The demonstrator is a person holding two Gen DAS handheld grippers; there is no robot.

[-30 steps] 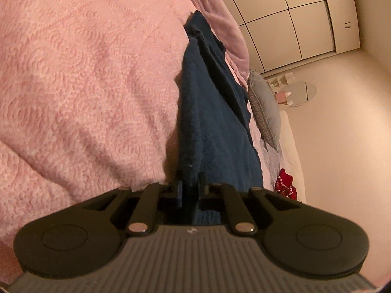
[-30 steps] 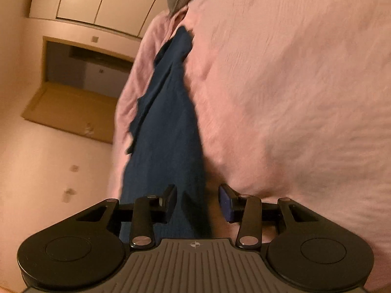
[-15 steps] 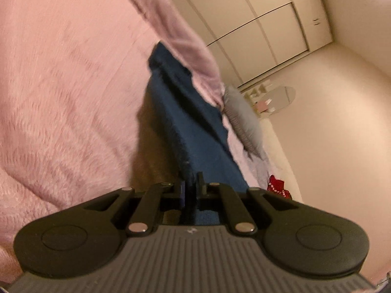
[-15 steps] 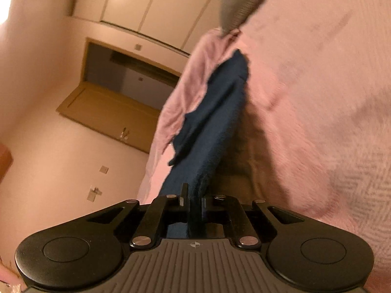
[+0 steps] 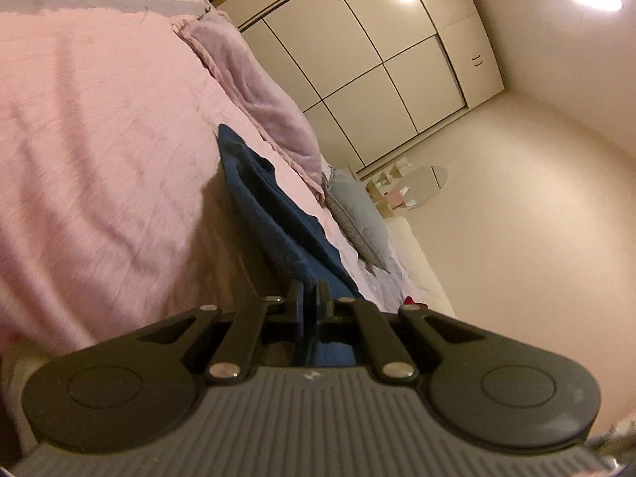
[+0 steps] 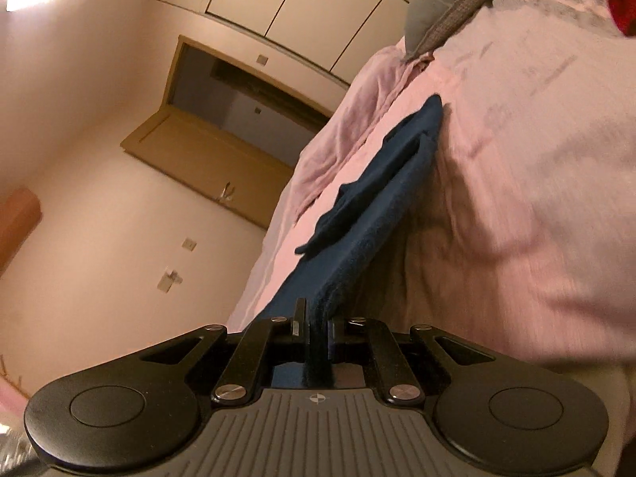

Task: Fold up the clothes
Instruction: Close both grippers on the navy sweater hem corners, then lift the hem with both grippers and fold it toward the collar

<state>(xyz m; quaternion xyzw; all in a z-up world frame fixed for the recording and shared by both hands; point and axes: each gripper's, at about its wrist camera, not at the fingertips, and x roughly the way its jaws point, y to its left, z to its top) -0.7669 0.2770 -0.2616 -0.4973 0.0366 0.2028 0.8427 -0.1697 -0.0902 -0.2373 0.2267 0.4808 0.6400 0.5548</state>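
A big bed with a pink bumpy cover (image 5: 99, 127) fills the space ahead of the tongs. A crumpled pale purple blanket (image 5: 258, 91) lies further off, with a grey pillow (image 5: 357, 214) near it. Far beyond stand tall cream cupboard doors (image 5: 377, 59). An open brown wooden door (image 6: 198, 151) shows far ahead.

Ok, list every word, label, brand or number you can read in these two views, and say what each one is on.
No readable text in either view.
Left gripper: a small pale mark on its grey body, too small to read.
Right gripper: a small round crosshair symbol on its grey body, no letters.
Blue garment, pink bedspread, wardrobe doors: no print or label visible.
Small items by the round mirror: too small and blurred to read.
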